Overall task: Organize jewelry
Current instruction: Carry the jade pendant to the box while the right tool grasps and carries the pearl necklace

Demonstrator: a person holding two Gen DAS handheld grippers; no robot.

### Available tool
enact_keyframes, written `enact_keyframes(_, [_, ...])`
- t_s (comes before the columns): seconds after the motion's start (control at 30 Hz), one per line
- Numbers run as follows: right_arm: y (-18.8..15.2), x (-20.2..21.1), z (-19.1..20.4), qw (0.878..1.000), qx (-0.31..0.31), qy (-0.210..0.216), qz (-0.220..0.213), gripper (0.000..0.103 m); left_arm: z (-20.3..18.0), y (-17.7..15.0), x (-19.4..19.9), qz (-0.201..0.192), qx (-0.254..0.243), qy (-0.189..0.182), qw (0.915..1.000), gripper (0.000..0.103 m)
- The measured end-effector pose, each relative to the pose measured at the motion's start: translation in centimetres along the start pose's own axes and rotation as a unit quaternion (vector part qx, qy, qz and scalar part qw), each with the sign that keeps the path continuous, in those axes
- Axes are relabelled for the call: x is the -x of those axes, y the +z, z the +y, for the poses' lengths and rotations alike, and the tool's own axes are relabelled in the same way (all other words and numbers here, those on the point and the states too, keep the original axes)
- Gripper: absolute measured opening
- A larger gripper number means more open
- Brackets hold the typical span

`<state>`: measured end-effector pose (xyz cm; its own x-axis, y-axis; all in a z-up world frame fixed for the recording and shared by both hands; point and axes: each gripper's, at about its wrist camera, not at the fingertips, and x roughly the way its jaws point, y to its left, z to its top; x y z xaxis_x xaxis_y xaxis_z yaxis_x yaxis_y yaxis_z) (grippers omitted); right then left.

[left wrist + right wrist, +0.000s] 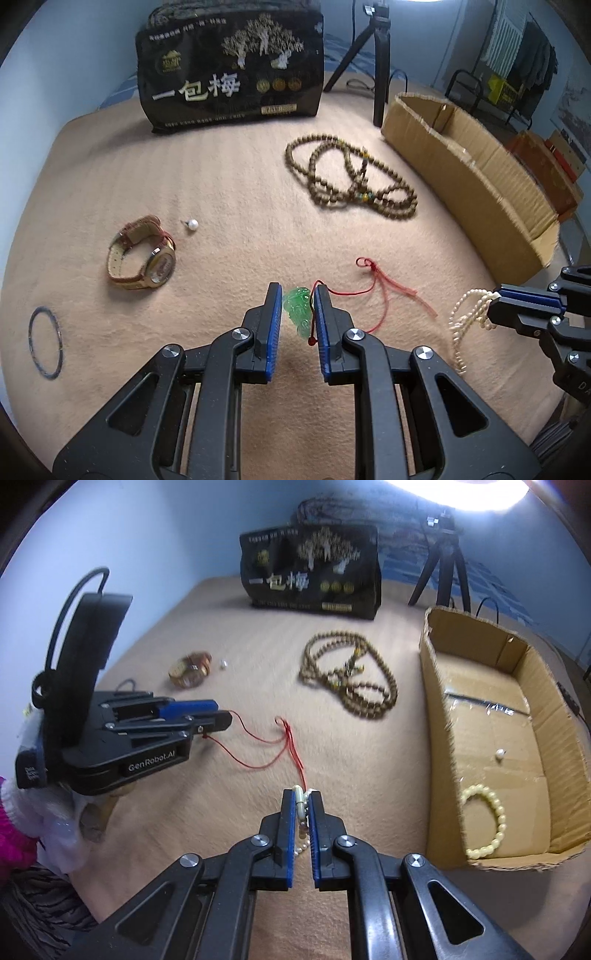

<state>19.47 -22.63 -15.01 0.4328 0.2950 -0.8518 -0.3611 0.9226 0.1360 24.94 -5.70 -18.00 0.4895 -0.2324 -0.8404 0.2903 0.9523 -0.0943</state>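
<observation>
2 tools grip: left tool (298, 314) jade pendant (298, 312), right tool (302, 808) pearls (301, 805).

Glossy green pendant (300, 309) on fuzzy matt blanket (221, 192), corrugated cardboard box (491, 738)

- Left gripper (221, 716): black frame, blue finger pads, silver screws, "GenRobot.AI" lettering, black cable looping behind.
- Behind it, a white glove (55, 834) and pink sleeve (14, 834).
</observation>
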Motion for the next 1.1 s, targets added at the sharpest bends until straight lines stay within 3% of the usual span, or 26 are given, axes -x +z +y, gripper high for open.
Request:
enact_keyframes(0.63, [2.9,8.1,-0.7,0.993,-0.023,0.008,-0.112,0.004,-1.5,3.2,7.9,-0.083,0.030,-0.050,0.9949,0.016])
enact_keyframes(1.1, [4.0,13.0,-6.8,0.983,-0.075,-0.021,-0.168,0.004,-7.5,6.3,11.1,-0.130,0.003,-0.103,0.9862,0.016])
